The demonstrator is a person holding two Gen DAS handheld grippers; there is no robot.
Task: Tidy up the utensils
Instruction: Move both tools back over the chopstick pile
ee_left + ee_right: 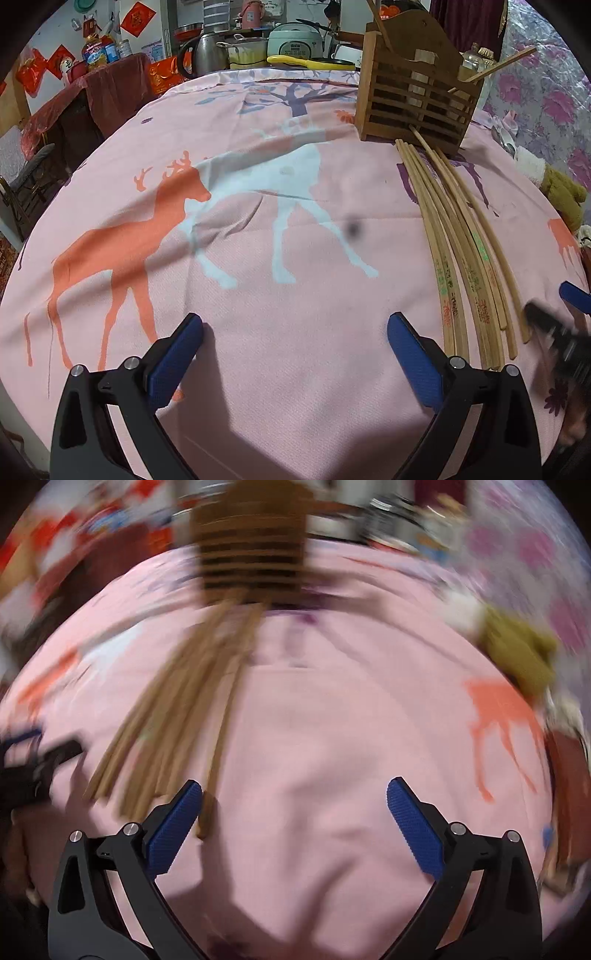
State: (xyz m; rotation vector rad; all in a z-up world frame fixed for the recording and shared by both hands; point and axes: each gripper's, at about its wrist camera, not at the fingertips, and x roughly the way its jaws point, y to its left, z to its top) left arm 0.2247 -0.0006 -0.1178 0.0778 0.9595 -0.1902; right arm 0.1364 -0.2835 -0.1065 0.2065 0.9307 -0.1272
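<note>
Several wooden chopsticks [461,258] lie side by side on the pink cloth, running from near me up to a slatted wooden holder [417,92] that stands at the far right with a few chopsticks in it. My left gripper [295,332] hovers open over bare cloth, left of the chopsticks. The right wrist view is blurred by motion: my right gripper [295,797] is open with nothing between its fingers, the chopsticks [166,731] fan out just left of its left finger, and the holder [255,554] stands straight ahead.
A pink tablecloth [258,295] with deer prints covers the round table. A kettle [203,55], pots and a rice cooker [295,38] stand behind the far edge. A stuffed toy [561,192] lies at the right edge. My right gripper shows blurred at the left wrist view's right edge.
</note>
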